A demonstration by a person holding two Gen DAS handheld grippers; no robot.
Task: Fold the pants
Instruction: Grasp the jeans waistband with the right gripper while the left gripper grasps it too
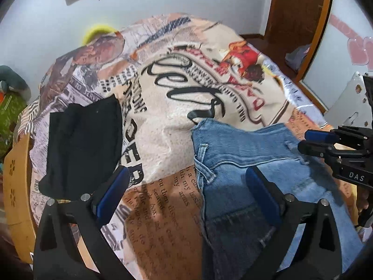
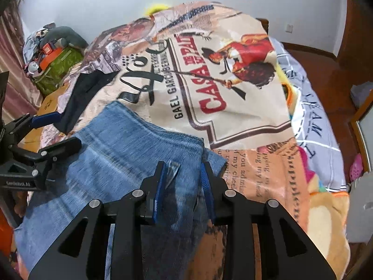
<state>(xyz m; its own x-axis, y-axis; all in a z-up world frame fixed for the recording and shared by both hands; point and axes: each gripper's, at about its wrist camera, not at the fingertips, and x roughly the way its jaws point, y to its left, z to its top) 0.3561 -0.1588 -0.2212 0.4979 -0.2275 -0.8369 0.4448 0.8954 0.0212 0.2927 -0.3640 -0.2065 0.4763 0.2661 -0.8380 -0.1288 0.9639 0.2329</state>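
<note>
Two garments lie on the bed, and the faded blue denim pants [image 1: 244, 154] are the one being worked: they sit spread over the near side of the printed, newspaper-patterned bedspread [image 1: 177, 107], already doubled over by the look of the stacked hems. The right gripper [image 2: 184, 175] has its blue-padded tongs drawn narrow around a raised ridge of denim at the pants' edge; whether the pads actually pinch the cloth I cannot tell through the blur. The left gripper [image 1: 186, 186] hangs over the pants' other edge with its tongs wide apart, holding nothing.

My worry is that only one side may be held. If the right gripper lifts alone, the heavy denim could drag, skew the fold, or slip out of a shallow bite; the loose bedspread could also ruck up with it.

Beyond the pants, toward the bed's far corner, rests a folded black cloth garment [image 1: 84, 144]. No container shows close to the pants; past the black garment, a green patterned bag [image 2: 58, 67] sits off the bed, its contents hidden.
</note>
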